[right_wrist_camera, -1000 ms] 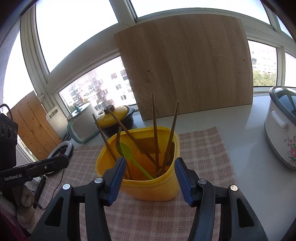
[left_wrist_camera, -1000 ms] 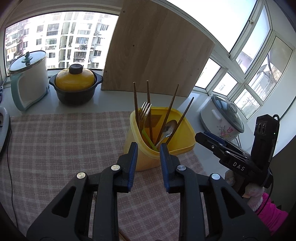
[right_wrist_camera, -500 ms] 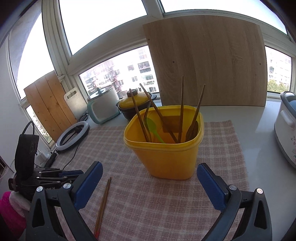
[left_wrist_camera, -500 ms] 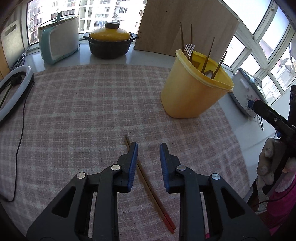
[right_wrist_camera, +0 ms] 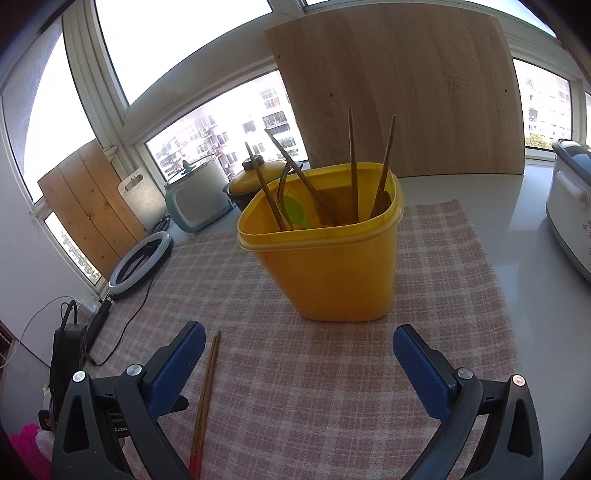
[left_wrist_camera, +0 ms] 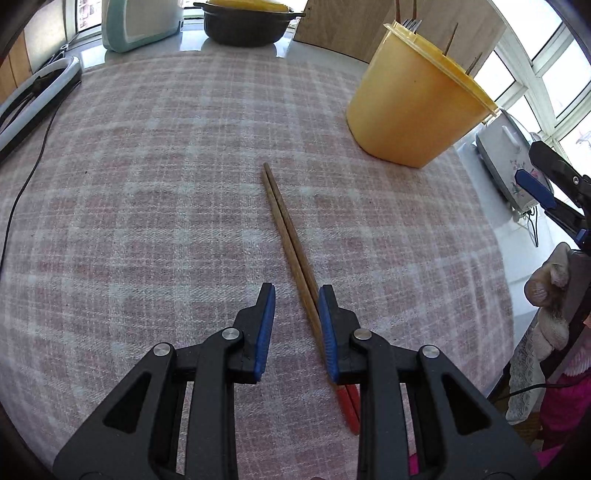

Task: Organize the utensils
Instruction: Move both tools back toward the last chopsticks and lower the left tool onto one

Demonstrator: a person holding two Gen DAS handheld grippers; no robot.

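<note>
A pair of brown chopsticks (left_wrist_camera: 291, 236) with red ends lies side by side on the pink checked cloth (left_wrist_camera: 166, 221). My left gripper (left_wrist_camera: 295, 291) hangs low over them and points steeply down. Its jaws stand a narrow gap apart, and the chopsticks run between them close to the right pad, which is not pressing on them. The yellow tub (right_wrist_camera: 332, 266) holds several chopsticks, a fork and a green spoon. My right gripper (right_wrist_camera: 298, 328) is wide open in front of the tub with nothing between its fingers. The chopsticks (right_wrist_camera: 207, 387) on the cloth lie by its left finger.
At the back stand a wooden board (right_wrist_camera: 399, 92), a black pot with a yellow lid (left_wrist_camera: 245, 22) and a teal-and-white appliance (left_wrist_camera: 136, 22). A ring light (right_wrist_camera: 142, 262) with its cable lies at the left. A white rice cooker (right_wrist_camera: 572, 210) sits at the right.
My left gripper has tipped down from the tub and sunk over the chopsticks on the cloth. My right gripper has opened wide and drawn back from the tub.
</note>
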